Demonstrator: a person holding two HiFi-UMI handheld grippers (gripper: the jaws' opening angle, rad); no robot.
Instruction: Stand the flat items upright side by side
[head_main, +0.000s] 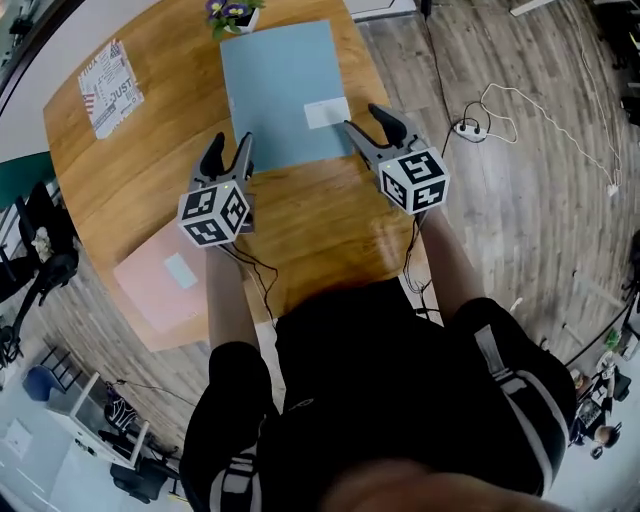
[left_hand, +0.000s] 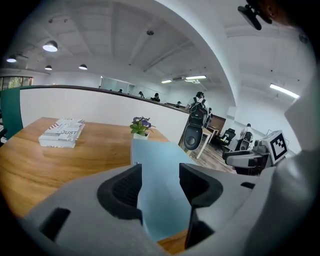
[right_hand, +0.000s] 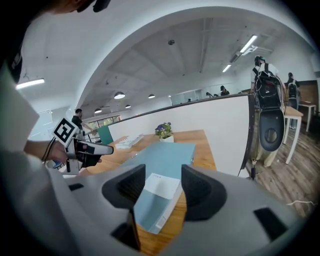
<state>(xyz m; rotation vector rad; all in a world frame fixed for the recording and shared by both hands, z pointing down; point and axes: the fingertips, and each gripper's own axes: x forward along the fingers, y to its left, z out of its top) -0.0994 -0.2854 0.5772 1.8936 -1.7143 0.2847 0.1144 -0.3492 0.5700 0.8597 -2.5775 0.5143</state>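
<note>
A large light-blue flat folder (head_main: 280, 90) lies flat on the wooden table (head_main: 320, 220), with a white label (head_main: 327, 113) at its near right corner. My left gripper (head_main: 228, 155) is at the folder's near left corner. Its jaws stand apart, and the blue sheet (left_hand: 160, 165) shows in the gap without being pressed. My right gripper (head_main: 372, 127) is at the near right corner, open, with the labelled corner (right_hand: 160, 186) showing between its jaws. A pink flat item (head_main: 165, 275) lies flat near the table's front left edge.
A printed booklet (head_main: 110, 85) lies at the far left of the table. A small flower pot (head_main: 232, 14) stands at the far edge behind the folder. Cables and a power strip (head_main: 470, 125) lie on the floor to the right. The person's legs are at the near edge.
</note>
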